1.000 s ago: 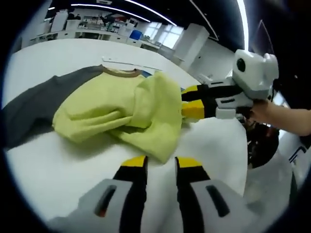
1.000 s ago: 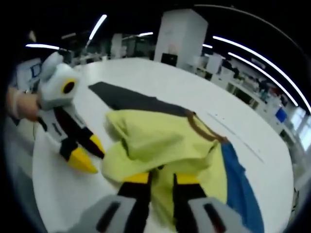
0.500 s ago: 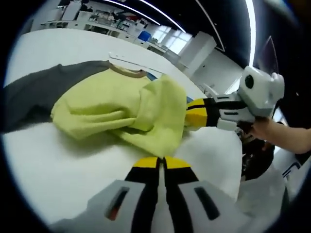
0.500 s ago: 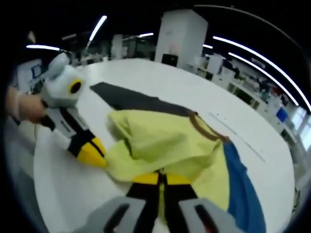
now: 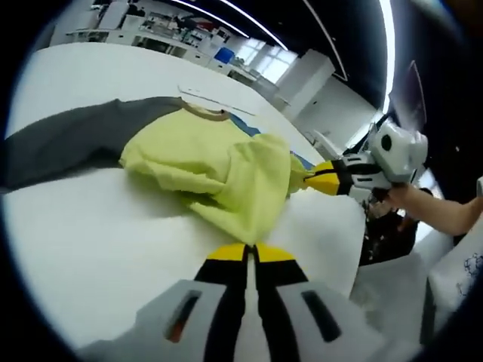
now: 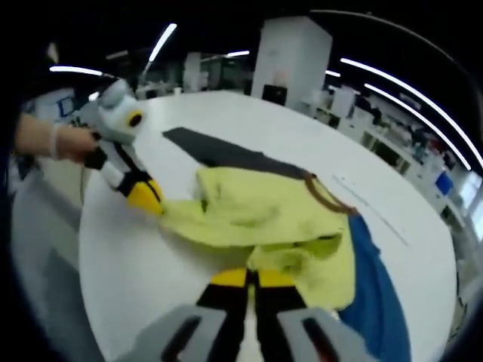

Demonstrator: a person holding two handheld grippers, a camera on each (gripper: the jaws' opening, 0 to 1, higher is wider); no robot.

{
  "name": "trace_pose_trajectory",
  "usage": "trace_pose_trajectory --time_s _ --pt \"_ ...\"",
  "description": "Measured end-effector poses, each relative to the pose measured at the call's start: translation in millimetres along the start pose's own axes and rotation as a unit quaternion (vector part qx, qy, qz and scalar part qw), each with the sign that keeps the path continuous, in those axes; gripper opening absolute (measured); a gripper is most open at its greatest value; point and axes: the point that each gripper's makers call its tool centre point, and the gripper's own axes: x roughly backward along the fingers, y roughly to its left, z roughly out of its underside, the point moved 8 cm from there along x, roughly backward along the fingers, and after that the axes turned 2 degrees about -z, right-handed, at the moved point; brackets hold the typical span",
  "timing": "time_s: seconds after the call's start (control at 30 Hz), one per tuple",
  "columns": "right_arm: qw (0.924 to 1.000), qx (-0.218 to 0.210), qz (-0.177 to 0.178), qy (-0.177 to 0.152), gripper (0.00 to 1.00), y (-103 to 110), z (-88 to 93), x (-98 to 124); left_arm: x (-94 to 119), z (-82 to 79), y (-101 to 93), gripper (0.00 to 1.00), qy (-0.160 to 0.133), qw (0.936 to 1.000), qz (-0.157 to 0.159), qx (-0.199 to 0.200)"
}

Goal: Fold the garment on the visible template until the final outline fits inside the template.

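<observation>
the garment (image 5: 215,170) is a shirt with a yellow-green body, a dark grey sleeve (image 5: 68,143), a blue sleeve (image 6: 373,290) and a tan collar (image 6: 328,197). it lies bunched on the white worktop (image 5: 98,241), towards the worktop's near rounded edge, with the grey sleeve trailing flat along the surface. a thin straight line on the worktop beyond the collar may be part of the template; its full outline cannot be made out.

handling: judged to be light, limp knit cloth with no stiffness. it will sag and drape from any held point, slide easily on the smooth worktop and carry loose layers along with it. best taken at hem corners or side seams, one gripper to each corner, and laid down rather than dragged.

left gripper (image 6: 155,204): in the right gripper view its yellow tips are together on a drawn-out edge of the yellow body, pulling that edge towards the worktop's edge. in the left gripper view its jaws meet with no gap.

right gripper (image 5: 311,181): jaws pressed together; in the left gripper view its tips are at the yellow fabric's far edge, evidently pinching it.

the cloth looks lightly stretched between the two holds. folding is judged incomplete.
</observation>
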Motion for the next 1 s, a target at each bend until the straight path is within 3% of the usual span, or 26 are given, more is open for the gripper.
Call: trace_pose_trajectory --time_s 0.4,0.53,1.0 --pt "0.9982 -0.016 -0.045 0.035 0.00 39.4 42.9 39.5 51.9 41.6 6.2 0.00 0.029 0.9993 -0.023 0.010" --pt "0.9972 -0.020 -0.052 0.050 0.00 44.9 58.7 47.8 65.2 53.0 16.3 0.00 0.041 0.9984 -0.035 0.017" --pt "0.9929 -0.044 -0.048 0.100 0.00 47.2 99.9 74.4 92.4 59.9 41.2 0.00 0.058 0.9961 -0.064 0.018"
